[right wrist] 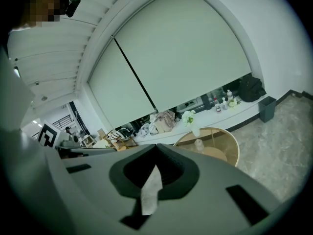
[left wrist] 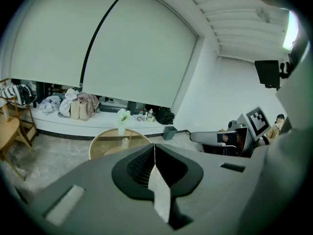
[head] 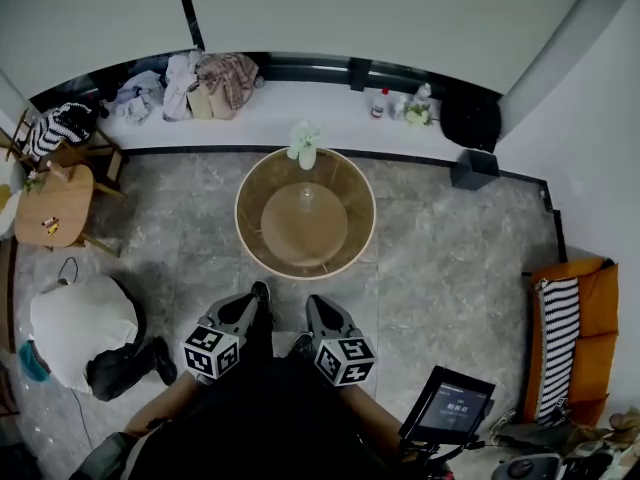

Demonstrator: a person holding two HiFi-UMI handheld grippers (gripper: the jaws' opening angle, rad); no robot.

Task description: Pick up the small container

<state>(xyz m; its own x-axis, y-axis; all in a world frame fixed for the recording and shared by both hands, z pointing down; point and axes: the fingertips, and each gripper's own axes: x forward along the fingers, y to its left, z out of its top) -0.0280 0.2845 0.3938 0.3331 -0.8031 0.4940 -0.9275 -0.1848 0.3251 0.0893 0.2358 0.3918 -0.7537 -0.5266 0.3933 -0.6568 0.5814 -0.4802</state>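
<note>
Readable text first: we find only the screen point(head: 452, 406) at lower right of the head view, w/ a few lines on it, too small to read. The marker cubes point(head: 211, 352) carry b/w square patterns, no letters. There's 1 per gripper, so 2.

Tongs, 2 of them: the left gripper point(left wrist: 154, 147) has its jaws fully together w/ nothing between them. The right gripper point(right wrist: 156, 150) is the same, closed and empty. Both sit side by side low in the head view, pointing toward the round table point(head: 243, 230).

The table is 1 pc, w/ a wooden rim and clear top. On it are 2 items. The first is 1 vase point(head: 306, 154) w/ white flowers at the far edge. The second is 1 small container point(head: 306, 197), clear and upright, near the middle of the top, just our side of the vase and apart from it. It is well apart from both grippers.

Behind, on the ledge point(head: 310, 118), are a clothes heap, a few bottles (count unclear) and 1 black bag point(head: 470, 120).
</note>
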